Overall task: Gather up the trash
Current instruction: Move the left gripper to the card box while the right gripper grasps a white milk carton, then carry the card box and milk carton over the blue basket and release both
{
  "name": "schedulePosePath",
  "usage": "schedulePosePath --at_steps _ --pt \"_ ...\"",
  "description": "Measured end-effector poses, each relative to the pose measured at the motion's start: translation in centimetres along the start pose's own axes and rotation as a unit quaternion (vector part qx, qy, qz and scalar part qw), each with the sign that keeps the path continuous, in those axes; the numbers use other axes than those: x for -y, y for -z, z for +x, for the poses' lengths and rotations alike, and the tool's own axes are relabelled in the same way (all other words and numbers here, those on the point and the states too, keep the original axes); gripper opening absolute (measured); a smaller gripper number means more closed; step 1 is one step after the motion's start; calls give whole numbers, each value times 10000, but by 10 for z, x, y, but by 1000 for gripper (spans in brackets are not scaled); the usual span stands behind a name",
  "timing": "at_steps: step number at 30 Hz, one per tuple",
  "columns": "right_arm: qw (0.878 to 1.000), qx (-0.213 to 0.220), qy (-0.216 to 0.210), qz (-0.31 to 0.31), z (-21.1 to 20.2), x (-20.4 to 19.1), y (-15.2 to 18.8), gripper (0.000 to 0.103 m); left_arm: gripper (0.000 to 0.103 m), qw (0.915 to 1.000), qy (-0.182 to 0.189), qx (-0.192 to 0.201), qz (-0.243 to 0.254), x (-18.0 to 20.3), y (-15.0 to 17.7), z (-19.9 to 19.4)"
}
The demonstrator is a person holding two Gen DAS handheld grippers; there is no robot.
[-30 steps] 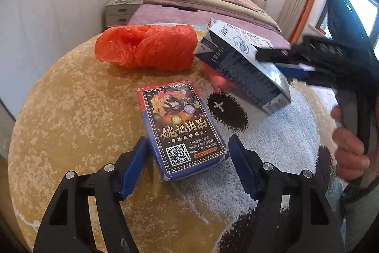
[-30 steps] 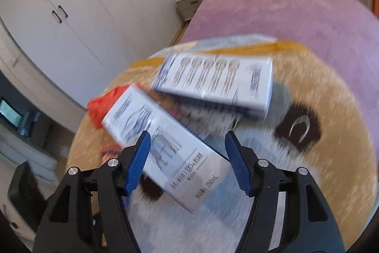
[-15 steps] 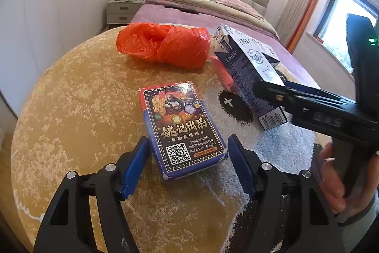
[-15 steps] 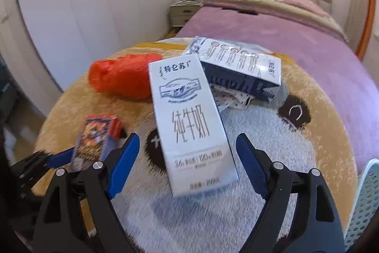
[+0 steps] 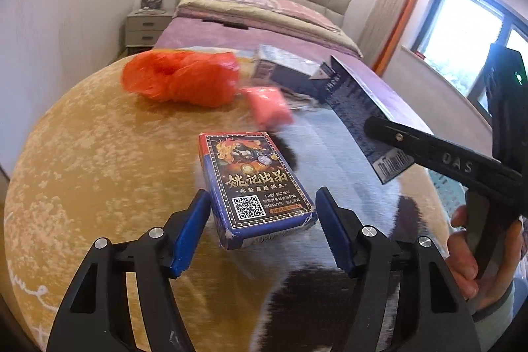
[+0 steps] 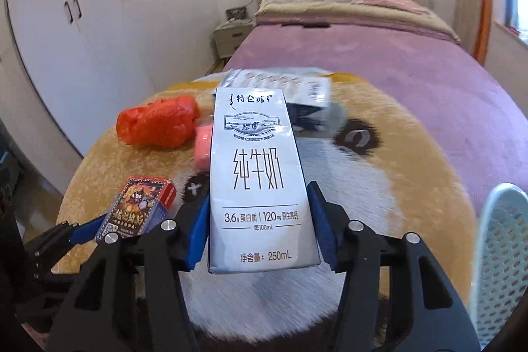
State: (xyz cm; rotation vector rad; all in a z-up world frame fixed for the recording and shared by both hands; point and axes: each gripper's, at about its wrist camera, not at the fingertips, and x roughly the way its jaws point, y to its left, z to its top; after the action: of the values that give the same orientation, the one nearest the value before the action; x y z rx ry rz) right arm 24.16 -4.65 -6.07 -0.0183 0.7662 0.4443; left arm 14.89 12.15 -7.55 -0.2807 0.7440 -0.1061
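My right gripper (image 6: 259, 228) is shut on a white milk carton (image 6: 257, 180) and holds it above the round rug; the carton also shows in the left wrist view (image 5: 359, 117). My left gripper (image 5: 262, 228) is shut on a blue card box (image 5: 254, 187), lifted off the rug; the box also shows in the right wrist view (image 6: 138, 207). An orange plastic bag (image 5: 180, 81), a pink packet (image 5: 269, 108) and a second milk box (image 5: 283, 71) lie on the rug behind.
The round yellow and white panda rug (image 5: 99, 154) lies at the foot of a purple bed (image 6: 379, 55). A pale blue perforated basket (image 6: 505, 253) stands at the right. White wardrobes (image 6: 82, 22) and a nightstand (image 5: 145, 28) stand to the left.
The right gripper closed on the milk carton and holds it straight between its fingers. The left gripper closed on the card box and lifted it.
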Motion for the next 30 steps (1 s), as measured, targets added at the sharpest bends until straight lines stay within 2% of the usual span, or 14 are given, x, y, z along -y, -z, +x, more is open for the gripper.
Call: schedulePosePath --at_steps 5,10,17,26,30 --pt "9986 231 341 332 -37 32 13 52 64 9993 306 48 203 37 -7 2" --pt "9921 429 757 903 -77 90 20 52 64 9957 653 128 644 88 -13 8" --pt "9759 556 1325 1644 -117 167 32 52 64 9843 1270 145 1215 167 -20 25" --pt "9507 419 1825 2473 -131 248 60 52 64 9666 2013 -246 1566 259 -24 78" --pt "9401 313 1990 2750 -128 275 72 52 64 9626 2121 -331 1652 283 -23 104"
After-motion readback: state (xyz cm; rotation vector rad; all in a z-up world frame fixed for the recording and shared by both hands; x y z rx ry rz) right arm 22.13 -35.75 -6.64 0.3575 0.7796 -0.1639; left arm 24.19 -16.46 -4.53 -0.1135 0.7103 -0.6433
